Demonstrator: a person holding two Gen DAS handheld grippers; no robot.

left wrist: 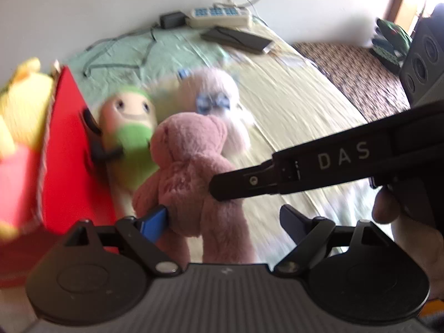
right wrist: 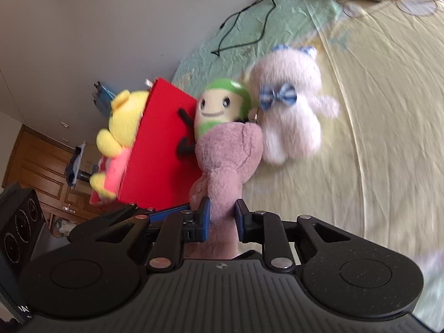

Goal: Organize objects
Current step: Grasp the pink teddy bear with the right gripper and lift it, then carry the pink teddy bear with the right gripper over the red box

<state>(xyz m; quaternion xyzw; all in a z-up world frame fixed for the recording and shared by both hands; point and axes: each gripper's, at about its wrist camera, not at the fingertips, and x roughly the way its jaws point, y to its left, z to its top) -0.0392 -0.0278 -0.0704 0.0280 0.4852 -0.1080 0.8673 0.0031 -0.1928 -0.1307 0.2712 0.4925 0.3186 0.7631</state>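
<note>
I've got the right gripper [right wrist: 221, 219] clamped on the pink bear [right wrist: 224, 161] – long axis straight out along the fingers, red box [right wrist: 155, 149] just left of it – left gripper [left wrist: 222, 219] wide, holding nothing.

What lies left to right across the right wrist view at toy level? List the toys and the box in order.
yellow plush → red box → green-capped doll → pale plush with the blue bow. The pink plush overlaps the doll, so it is left out.
</note>
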